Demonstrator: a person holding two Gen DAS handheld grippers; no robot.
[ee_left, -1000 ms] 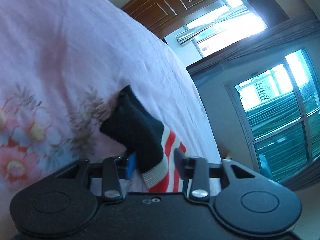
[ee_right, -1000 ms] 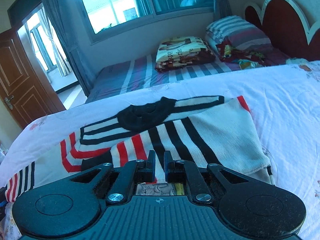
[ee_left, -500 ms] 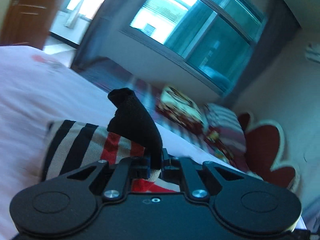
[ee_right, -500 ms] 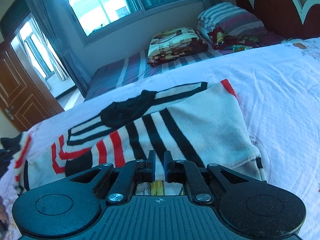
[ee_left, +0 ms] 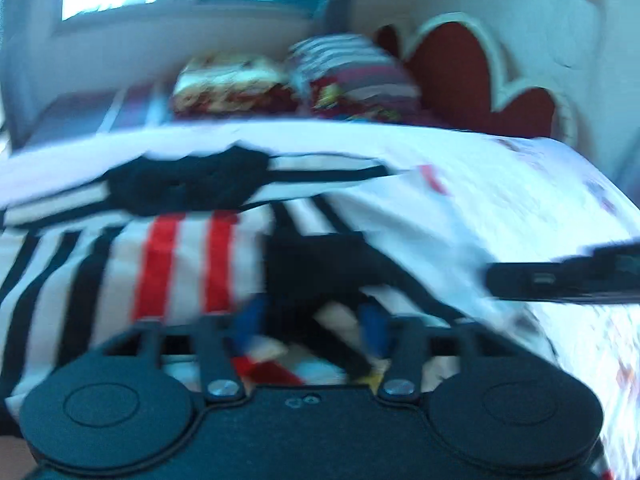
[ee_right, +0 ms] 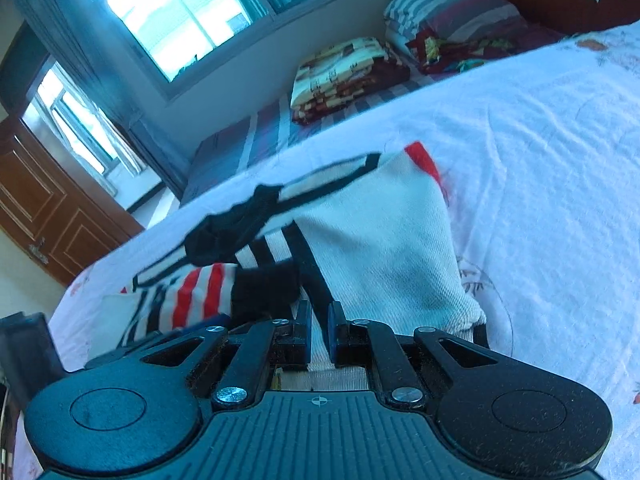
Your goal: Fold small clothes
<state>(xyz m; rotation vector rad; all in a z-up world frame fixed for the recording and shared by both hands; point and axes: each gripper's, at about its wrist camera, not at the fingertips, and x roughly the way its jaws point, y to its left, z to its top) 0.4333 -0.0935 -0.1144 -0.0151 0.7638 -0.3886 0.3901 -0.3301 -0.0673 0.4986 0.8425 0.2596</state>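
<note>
1. While the left gripper (ee_left: 310, 330) hangs low over the striped sweater (ee_left: 180, 264), its jaws are opening; the black cuff (ee_left: 316, 268) of the folded-in sleeve lies between them, and no pad seems to press on it, though that view is blurred.
2. Just beside that cuff, the right gripper (ee_right: 319, 334) has its jaws pressed nearly together on the pale knit at the sweater's near edge, pinching the fabric.
3. Spread on the pale floral bedspread (ee_right: 540, 152), the sweater has its black collar (ee_right: 232, 232) on the far side from both grippers and one sleeve laid across its body.
4. Soft, light ribbed knit like this should drape and sag rather than hold a crease, and it may drag the sheet beneath along with it.
5. Best holds, I'd judge, are the thicker ribbed parts: the hem edge near the right gripper, the cuff, or the shoulder seams beside the collar.
6. A pinch in the sweater's middle would likely just bunch it up.
</note>
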